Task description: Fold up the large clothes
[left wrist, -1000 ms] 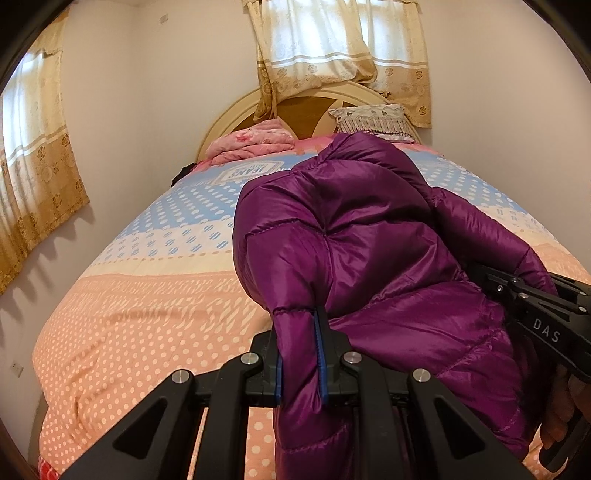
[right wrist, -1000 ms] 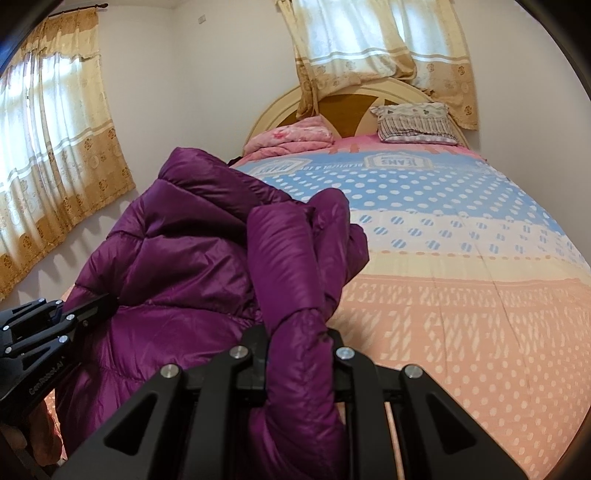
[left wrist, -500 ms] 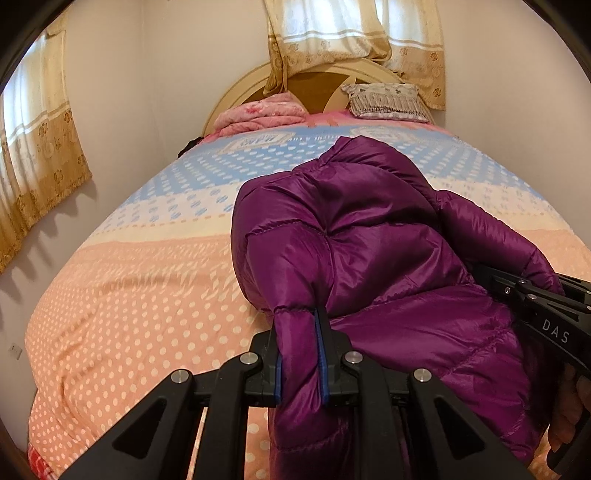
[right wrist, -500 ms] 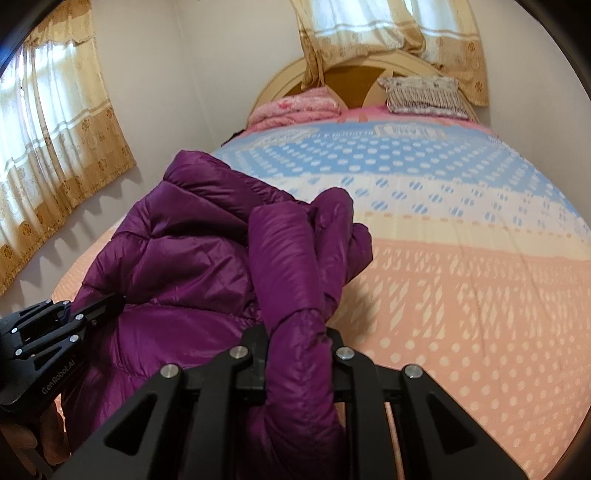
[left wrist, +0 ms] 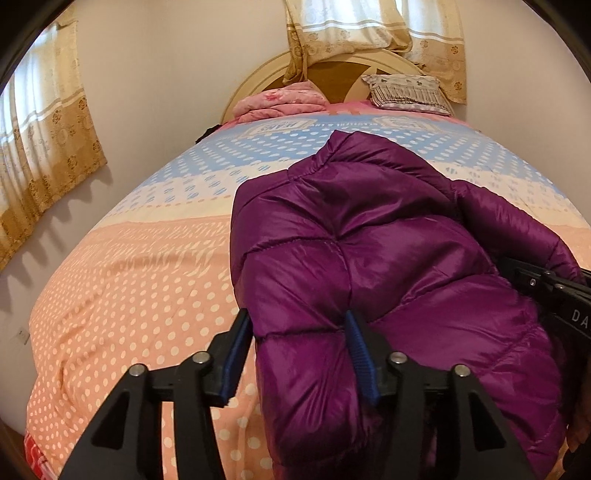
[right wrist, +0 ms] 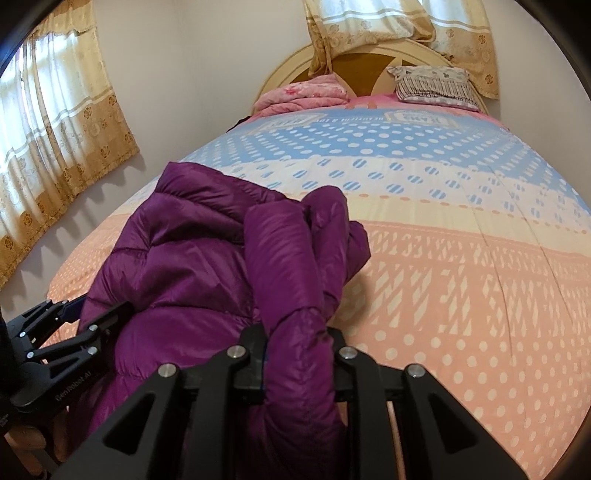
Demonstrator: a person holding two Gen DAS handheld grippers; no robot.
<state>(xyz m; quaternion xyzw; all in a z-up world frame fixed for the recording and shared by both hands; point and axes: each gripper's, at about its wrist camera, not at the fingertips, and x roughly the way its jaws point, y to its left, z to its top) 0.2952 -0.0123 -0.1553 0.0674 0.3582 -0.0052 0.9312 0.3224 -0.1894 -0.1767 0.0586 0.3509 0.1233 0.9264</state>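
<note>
The left gripper (left wrist: 299, 350), clamped on the purple jacket (left wrist: 388, 266) a second ago, is opening around its fold; the right gripper (right wrist: 299, 354) is opening slightly, fabric still pinched. The jacket is laid near the bed's (right wrist: 461, 295) foot edge.

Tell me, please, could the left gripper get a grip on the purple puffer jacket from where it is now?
Probably yes: the left gripper has its jaws opening, with a fold of the purple puffer jacket already between them, nothing else intervening.

One purple jacket (left wrist: 388, 258), two tongs (left wrist: 299, 354) (right wrist: 297, 354), one pillow (left wrist: 408, 90), two curtains (left wrist: 44, 147) (left wrist: 373, 33)
</note>
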